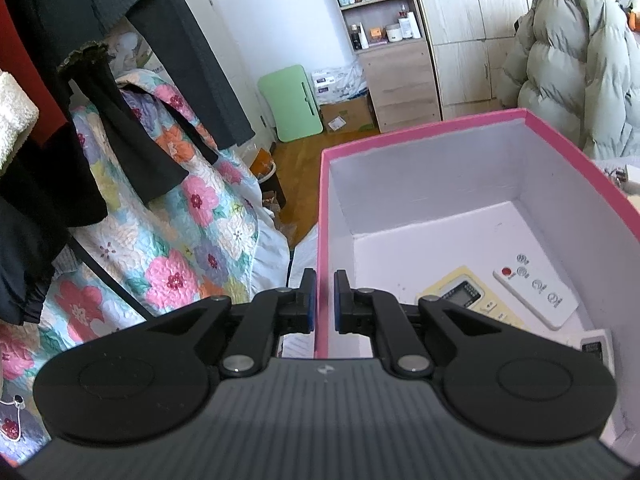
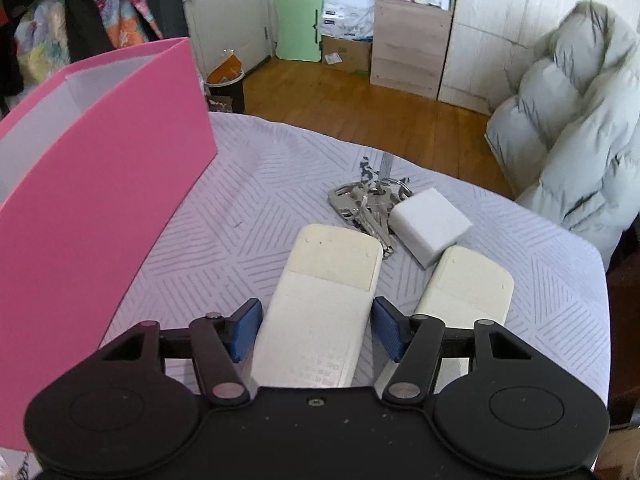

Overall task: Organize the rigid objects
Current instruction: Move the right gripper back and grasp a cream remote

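Note:
My left gripper [image 1: 324, 300] is shut on the left wall of the pink box [image 1: 420, 136], one pad outside and one inside. In the box lie a white remote [image 1: 536, 296], a yellowish remote [image 1: 468, 292] and a small white device [image 1: 596, 348]. In the right wrist view my right gripper [image 2: 316, 330] is open around a cream remote [image 2: 324, 304] lying face down on the grey patterned cloth [image 2: 240, 220]; the pads stand on either side, with small gaps. A second cream remote [image 2: 468, 288], a white block [image 2: 430, 224] and a bunch of keys [image 2: 364, 204] lie beside it. The pink box [image 2: 100, 184] stands to the left.
A pale green puffer jacket [image 2: 580, 128] hangs at the right. A floral quilt [image 1: 168, 216] and dark clothes [image 1: 120, 132] hang at the left. Beyond the cloth's far edge is a wooden floor [image 2: 360, 100] with a green folding table [image 2: 298, 24], boxes and a wooden cabinet [image 2: 408, 40].

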{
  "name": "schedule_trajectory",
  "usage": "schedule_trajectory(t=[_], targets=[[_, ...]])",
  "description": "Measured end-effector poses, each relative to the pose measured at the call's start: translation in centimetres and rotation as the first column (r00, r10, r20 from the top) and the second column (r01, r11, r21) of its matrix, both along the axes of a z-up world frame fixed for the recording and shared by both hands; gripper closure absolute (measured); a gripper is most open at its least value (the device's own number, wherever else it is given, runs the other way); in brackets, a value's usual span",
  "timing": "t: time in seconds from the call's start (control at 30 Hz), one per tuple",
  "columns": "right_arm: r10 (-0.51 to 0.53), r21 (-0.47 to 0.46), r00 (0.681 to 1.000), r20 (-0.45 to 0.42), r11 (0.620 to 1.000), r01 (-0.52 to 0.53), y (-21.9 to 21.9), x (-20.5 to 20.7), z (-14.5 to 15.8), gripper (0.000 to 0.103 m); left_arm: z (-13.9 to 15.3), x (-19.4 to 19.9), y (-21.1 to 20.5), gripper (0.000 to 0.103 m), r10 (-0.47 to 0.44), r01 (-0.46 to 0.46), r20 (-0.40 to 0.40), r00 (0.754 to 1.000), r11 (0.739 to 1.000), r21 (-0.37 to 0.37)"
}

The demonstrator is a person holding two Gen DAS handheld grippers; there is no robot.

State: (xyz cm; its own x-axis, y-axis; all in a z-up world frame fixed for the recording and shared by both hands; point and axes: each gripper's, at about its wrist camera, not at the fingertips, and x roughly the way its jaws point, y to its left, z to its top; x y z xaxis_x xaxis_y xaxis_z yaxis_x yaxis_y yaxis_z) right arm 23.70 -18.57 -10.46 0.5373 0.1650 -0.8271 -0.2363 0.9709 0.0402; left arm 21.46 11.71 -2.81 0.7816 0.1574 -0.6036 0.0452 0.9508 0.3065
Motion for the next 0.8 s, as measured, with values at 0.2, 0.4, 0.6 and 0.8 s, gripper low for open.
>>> schedule_trajectory(t=[0.2, 0.4, 0.6, 0.8], targets=[[0.05, -0.035, 0.998, -0.03, 0.998, -0.051, 1.3, -0.8, 0.5, 0.041, 0.0, -0.1, 0.5, 0.097, -0.01, 0.01, -0.004, 1.0, 0.999, -0.033], [0.001, 0.008, 0.999, -0.054, 1.0, 0.0, 0.8, 0.7, 0.2, 0.039, 0.0, -0.1, 0.7, 0.097, -0.014, 0.014, -0.003, 1.0, 0.999, -0.037], [-0.005, 0.014, 1.0, -0.009, 1.0, 0.005, 0.9, 0.3, 0.6, 0.043, 0.1, 0.0, 0.6, 0.097, -0.016, 0.016, -0.003, 1.0, 0.999, -0.036], [0.013, -0.021, 0.993, 0.114, 1.0, -0.01, 1.2, -2.7, 3.4, 0.044, 0.0, 0.0, 0.5, 0.097, -0.019, 0.019, -0.005, 1.0, 0.999, -0.036]])
